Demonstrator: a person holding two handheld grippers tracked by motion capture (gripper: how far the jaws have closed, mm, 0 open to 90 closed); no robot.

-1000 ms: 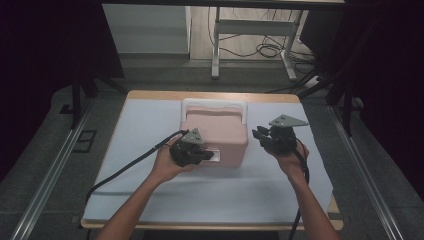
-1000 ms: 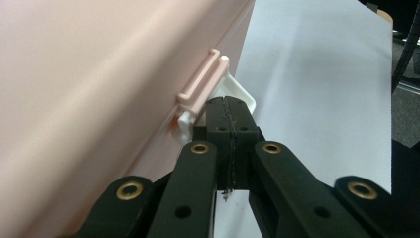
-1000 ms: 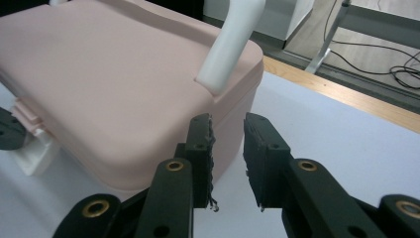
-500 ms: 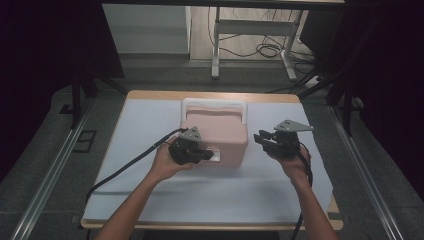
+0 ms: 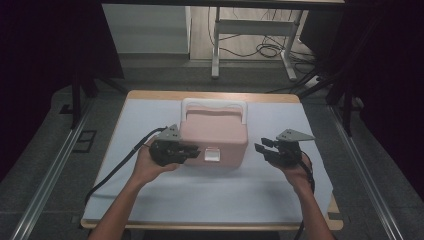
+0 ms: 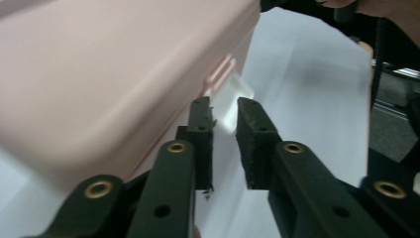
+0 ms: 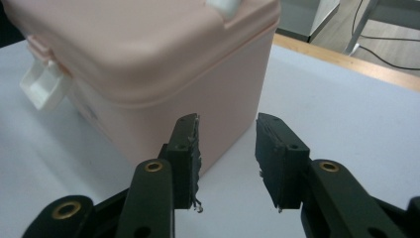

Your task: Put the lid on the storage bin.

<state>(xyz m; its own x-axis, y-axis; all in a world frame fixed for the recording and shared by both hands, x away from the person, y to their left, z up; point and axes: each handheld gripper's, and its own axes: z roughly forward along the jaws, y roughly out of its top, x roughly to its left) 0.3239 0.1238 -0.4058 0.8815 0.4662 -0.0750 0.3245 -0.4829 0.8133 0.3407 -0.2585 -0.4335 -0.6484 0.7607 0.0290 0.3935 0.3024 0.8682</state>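
Dark room all around, grey floor with a tangle of cables at the back, and one wooden table [image 5: 150,95] with a white sheet [image 5: 210,195] over most of its top. So, counting from big to small: one table, one sheet, one pink box [image 5: 214,137], two grippers, one white latch.

That pink box is the landmark. It sits on the sheet about mid-table, a bit toward the far edge, lid down, with one white carry handle [image 5: 214,103] lying along its far side and one white latch [image 5: 212,155] on the near face.

Left gripper [image 5: 192,150] is right up against the box's near-left corner, tips reaching along the near face just left of the latch. In the left gripper view its jaws have just been opening, a narrow gap now, nothing pinched; the latch [image 6: 233,101] sits just past the tips.

Right gripper [image 5: 260,147] hangs off to the box's right, clear of it. Its jaws have been spreading too and stand apart, empty, pointed at the box's corner [image 7: 233,114].
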